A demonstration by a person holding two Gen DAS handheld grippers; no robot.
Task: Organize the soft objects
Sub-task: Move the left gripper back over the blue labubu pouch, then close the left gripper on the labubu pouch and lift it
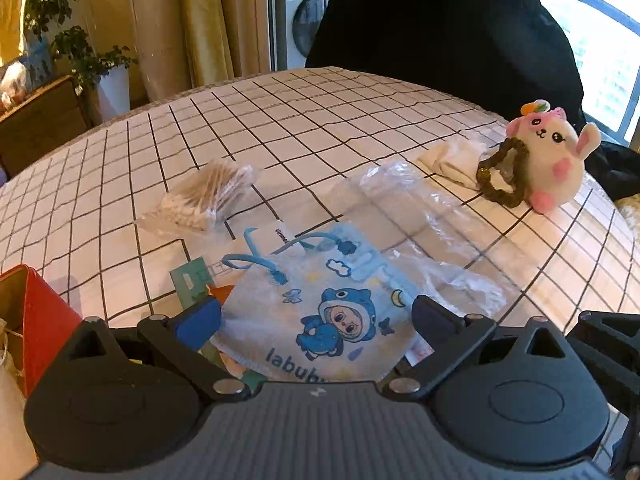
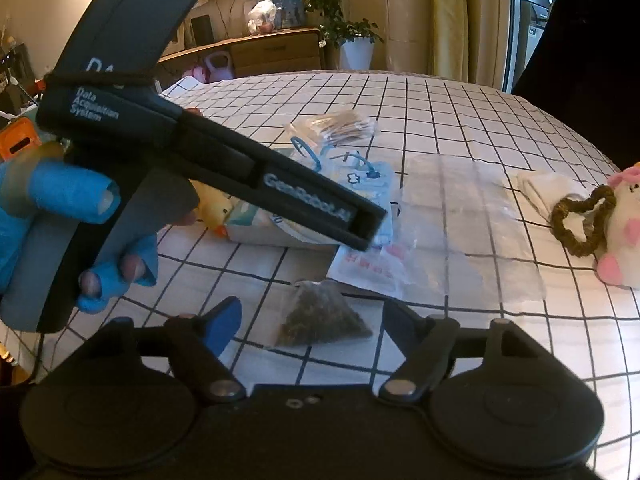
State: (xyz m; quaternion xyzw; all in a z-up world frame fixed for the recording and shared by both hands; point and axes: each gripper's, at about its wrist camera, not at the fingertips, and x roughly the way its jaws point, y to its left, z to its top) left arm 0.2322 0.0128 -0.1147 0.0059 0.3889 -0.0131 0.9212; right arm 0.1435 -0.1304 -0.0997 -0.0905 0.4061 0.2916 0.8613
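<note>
Centrally, soft printed face mask (image 1: 320,304) beside crinkled clear plastic (image 1: 420,216).

We're in a lived-in home: beyond the checked-cloth worktop (image 1: 304,120) hang yellow curtains (image 1: 200,20), a washing machine (image 1: 304,24) just right of them, potted plants (image 1: 76,52) and a wooden sideboard (image 2: 272,50) to their left.

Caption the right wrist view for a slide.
Right gripper open around a tea bag; left gripper over a mask.
</note>
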